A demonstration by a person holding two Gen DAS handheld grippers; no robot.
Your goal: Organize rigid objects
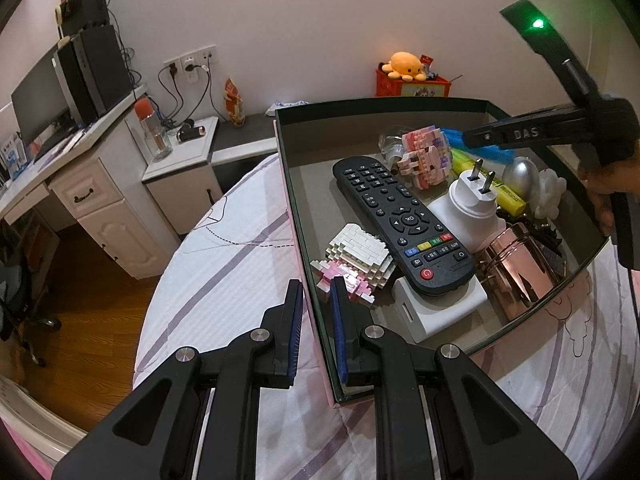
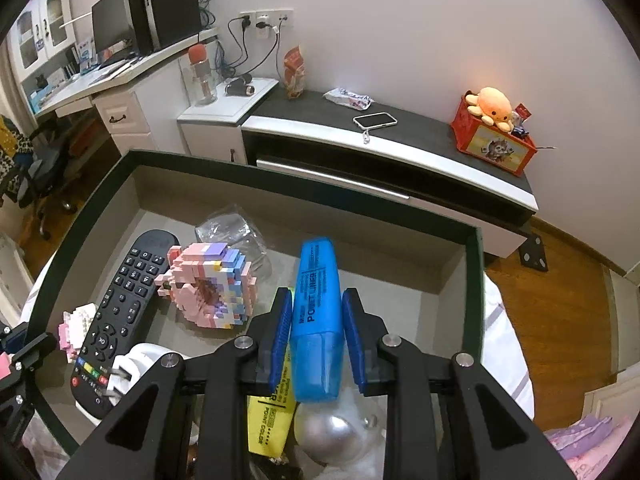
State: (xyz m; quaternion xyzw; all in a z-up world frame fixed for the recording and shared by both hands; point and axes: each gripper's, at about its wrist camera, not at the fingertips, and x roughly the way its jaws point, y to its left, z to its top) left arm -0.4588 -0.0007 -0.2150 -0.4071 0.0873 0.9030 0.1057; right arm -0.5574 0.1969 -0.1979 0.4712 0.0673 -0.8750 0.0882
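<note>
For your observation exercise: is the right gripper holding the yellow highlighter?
No, the right gripper is shut on the blue highlighter; the yellow highlighter lies beneath.

Matt grey cardboard is seen lining the box (image 1: 304, 184). Inside it, the remote (image 1: 404, 220) looks like matt black plastic, and right beside the remote a glossy rose-metal cup (image 1: 520, 268) gets noticed. The blue highlighter (image 2: 318, 312) reads as smooth plastic.

A striped bedspread (image 1: 224, 280) carries the dark-rimmed open box (image 1: 380, 105).
</note>
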